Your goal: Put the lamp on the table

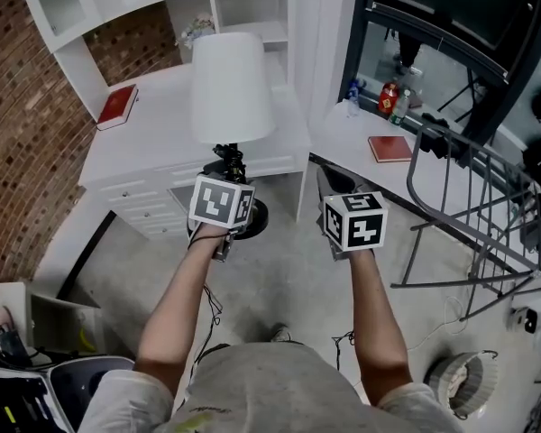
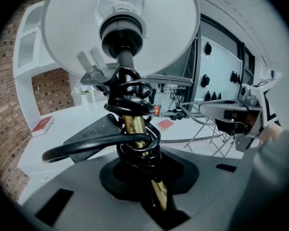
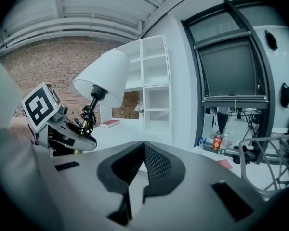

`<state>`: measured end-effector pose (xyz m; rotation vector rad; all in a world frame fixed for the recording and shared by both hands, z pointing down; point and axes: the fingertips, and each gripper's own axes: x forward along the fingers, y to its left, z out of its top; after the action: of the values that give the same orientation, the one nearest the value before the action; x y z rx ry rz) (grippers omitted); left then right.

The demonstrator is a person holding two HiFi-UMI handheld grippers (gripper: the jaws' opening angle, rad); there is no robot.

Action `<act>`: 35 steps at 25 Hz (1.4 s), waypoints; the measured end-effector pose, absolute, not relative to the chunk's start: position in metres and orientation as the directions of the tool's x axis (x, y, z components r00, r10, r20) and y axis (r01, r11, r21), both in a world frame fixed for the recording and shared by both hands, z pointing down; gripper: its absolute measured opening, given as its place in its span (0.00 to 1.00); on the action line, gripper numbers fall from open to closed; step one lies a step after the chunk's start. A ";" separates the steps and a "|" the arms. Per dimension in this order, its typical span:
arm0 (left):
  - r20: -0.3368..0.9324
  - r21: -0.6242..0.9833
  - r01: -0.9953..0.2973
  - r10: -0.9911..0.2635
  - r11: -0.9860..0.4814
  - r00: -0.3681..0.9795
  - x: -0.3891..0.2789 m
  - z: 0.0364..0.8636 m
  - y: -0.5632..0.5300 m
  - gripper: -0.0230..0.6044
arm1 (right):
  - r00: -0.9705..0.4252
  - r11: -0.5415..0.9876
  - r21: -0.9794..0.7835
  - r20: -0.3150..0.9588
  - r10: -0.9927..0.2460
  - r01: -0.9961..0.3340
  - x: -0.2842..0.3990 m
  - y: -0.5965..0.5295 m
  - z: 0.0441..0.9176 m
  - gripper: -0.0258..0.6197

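The lamp has a white shade (image 1: pixel 232 84), a brass stem wound with black cord (image 2: pixel 133 124) and a dark round base (image 1: pixel 256 219). My left gripper (image 1: pixel 229 186) is shut on that stem just above the base and holds the lamp upright in the air, over the floor in front of the white desk (image 1: pixel 158 138). In the left gripper view the shade (image 2: pixel 120 28) fills the top. My right gripper (image 1: pixel 335 185) hangs to the right of the lamp, its jaws (image 3: pixel 143 144) shut with nothing in them. It sees the lamp (image 3: pixel 103 73) at its left.
A red book (image 1: pixel 117 106) lies on the desk's left part. A second white table (image 1: pixel 352 142) at right carries another red book (image 1: pixel 389 148) and bottles (image 1: pixel 389 99). A grey metal rack (image 1: pixel 473 201) stands right; a brick wall (image 1: pixel 18 133) runs left.
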<state>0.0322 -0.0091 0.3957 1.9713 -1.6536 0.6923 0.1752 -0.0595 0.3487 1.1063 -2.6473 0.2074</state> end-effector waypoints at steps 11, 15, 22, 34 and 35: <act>0.656 0.037 -0.988 -0.742 -0.153 0.140 0.032 0.405 -0.032 0.16 | -0.683 0.710 -0.031 0.307 -0.663 -0.703 0.173 -0.080 0.360 0.04; 0.659 0.036 -0.987 -0.739 -0.155 0.140 0.025 0.406 -0.039 0.16 | -0.684 0.711 -0.034 0.308 -0.661 -0.702 0.165 -0.089 0.360 0.04; 0.650 0.043 -0.987 -0.745 -0.156 0.146 0.002 0.409 -0.060 0.16 | -0.684 0.715 -0.024 0.316 -0.657 -0.698 0.140 -0.104 0.367 0.04; 0.650 0.041 -0.975 -0.735 -0.219 0.193 -0.063 0.412 -0.131 0.16 | -0.646 0.680 -0.011 0.321 -0.692 -0.733 0.072 -0.166 0.366 0.04; 0.650 0.040 -0.974 -0.735 -0.223 0.195 -0.069 0.411 -0.137 0.16 | -0.643 0.677 -0.007 0.322 -0.695 -0.736 0.066 -0.171 0.365 0.04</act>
<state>-0.0690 -0.1373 0.4112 2.0294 -1.5928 0.7134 0.0660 -0.1708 0.3655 1.1381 -2.5989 0.1985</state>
